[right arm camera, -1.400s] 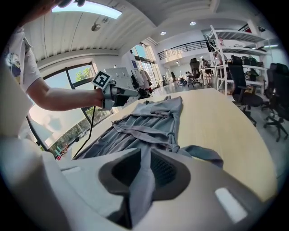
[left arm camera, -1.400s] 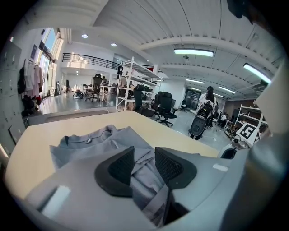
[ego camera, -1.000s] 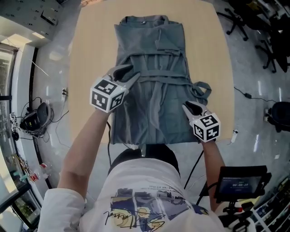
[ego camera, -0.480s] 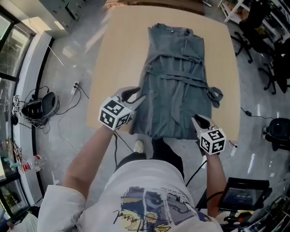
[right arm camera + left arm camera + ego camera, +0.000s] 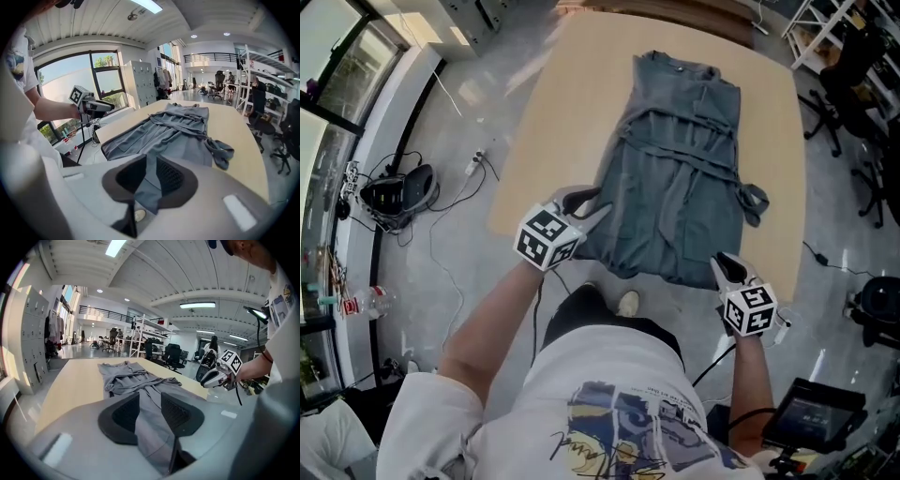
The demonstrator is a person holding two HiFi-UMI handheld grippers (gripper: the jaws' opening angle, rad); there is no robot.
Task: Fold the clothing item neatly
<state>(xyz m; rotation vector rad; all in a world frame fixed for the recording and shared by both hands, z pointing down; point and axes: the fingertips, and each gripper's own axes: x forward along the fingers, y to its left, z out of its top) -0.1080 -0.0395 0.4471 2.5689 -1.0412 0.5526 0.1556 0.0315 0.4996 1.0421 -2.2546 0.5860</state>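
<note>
A grey robe-like garment (image 5: 680,183) with a tie belt lies lengthwise on the tan table (image 5: 553,122). Its near hem hangs just past the table's front edge. My left gripper (image 5: 592,201) is shut on the hem's left corner, and in the left gripper view the cloth (image 5: 151,418) runs between the pads. My right gripper (image 5: 727,265) is shut on the right corner; the grey cloth (image 5: 149,180) fills its jaws in the right gripper view. A belt end (image 5: 756,201) bunches off the garment's right side. Each gripper view shows the other gripper across the hem.
Floor shows between the table's front edge and the person's legs and shoe (image 5: 628,302). Cables and a black device (image 5: 394,192) lie on the floor at left. Office chairs (image 5: 853,84) stand at right. A screen on a stand (image 5: 811,422) is at lower right.
The person has stepped back, and both grippers have drawn the hem toward the body. The garment has slid down the table, so its near edge now hangs past the front edge.
</note>
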